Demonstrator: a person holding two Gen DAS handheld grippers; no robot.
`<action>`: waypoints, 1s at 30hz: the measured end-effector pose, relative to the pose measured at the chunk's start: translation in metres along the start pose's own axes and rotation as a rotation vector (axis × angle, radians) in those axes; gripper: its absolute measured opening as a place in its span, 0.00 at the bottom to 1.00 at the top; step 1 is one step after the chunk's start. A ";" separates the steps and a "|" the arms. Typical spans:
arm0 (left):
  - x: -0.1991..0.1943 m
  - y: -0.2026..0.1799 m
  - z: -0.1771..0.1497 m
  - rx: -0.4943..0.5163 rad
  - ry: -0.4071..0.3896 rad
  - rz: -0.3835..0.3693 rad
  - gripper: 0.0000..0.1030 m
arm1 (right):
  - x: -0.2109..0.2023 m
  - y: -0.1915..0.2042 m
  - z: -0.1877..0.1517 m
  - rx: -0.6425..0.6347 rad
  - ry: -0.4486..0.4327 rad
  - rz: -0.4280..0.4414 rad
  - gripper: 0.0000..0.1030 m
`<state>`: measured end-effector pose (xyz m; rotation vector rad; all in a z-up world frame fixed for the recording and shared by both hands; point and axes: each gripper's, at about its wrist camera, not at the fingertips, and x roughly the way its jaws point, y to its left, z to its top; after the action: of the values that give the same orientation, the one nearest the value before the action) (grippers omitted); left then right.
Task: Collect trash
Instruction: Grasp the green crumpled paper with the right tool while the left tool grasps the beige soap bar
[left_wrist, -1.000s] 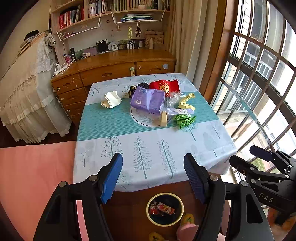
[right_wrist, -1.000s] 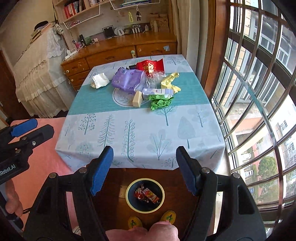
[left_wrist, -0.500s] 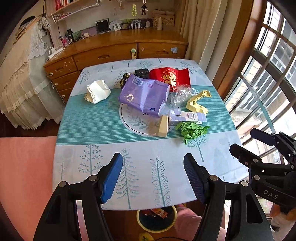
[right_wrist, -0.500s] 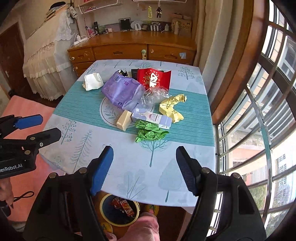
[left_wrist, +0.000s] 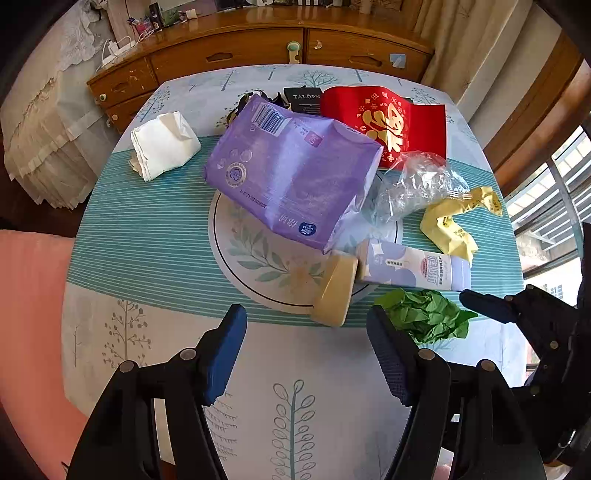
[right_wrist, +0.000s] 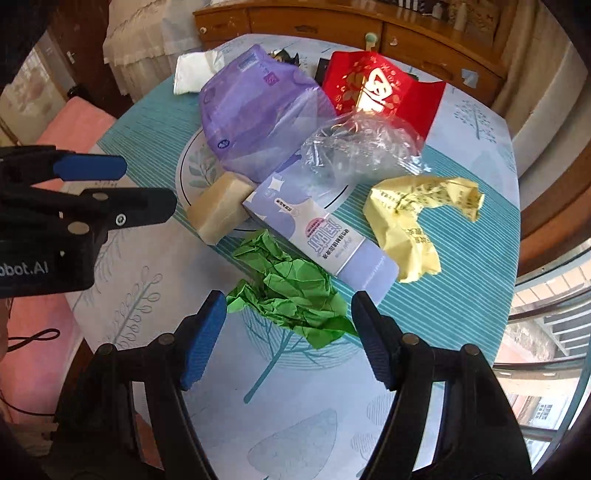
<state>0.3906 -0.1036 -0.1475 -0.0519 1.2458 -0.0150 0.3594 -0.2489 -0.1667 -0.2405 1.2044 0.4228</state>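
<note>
A: Status on both claws?

B: Left gripper (left_wrist: 308, 347) spread wide, nothing between the blue pads, bottom centre of its own view. Right gripper (right_wrist: 288, 339) also spread wide and empty, bottom centre of its view.

A: Trash location?

B: All on the table (left_wrist: 147, 332), clustered mid-frame. Crumpled green paper (right_wrist: 291, 291) sits just beyond the right claw's pad tips, lower centre of the right view; in the left view it's at lower right, beside the right pad. Whether the pads touch it, can't tell.

A: Rest of the pile?

B: Purple plastic pack (left_wrist: 295, 177) centre of the left view, biggest item. Tan block (left_wrist: 334, 291) below it, touching the lavender carton (right_wrist: 321, 229). The carton's far end lies under the clear plastic wrap (right_wrist: 362, 147). Yellow wrapper (right_wrist: 417, 218) right of the carton. Red bag (left_wrist: 388, 122) upper right. Black box (left_wrist: 304, 99) behind the purple pack. White folded tissue (left_wrist: 162, 144) upper left, well apart from the cluster.

A: Background?

B: Wooden dresser (left_wrist: 258, 48) along the top edge.
</note>
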 end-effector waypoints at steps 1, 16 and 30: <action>0.002 0.001 0.000 -0.009 0.003 -0.003 0.68 | 0.007 0.000 0.002 -0.009 0.017 0.009 0.66; 0.061 -0.016 0.008 -0.002 0.120 -0.034 0.38 | 0.053 -0.040 -0.001 0.009 0.072 0.144 0.41; 0.047 -0.017 -0.032 -0.008 0.068 0.011 0.25 | 0.076 -0.055 -0.016 0.074 0.107 0.254 0.41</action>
<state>0.3760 -0.1230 -0.2016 -0.0517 1.3140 -0.0027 0.3925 -0.2898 -0.2456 -0.0467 1.3593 0.5907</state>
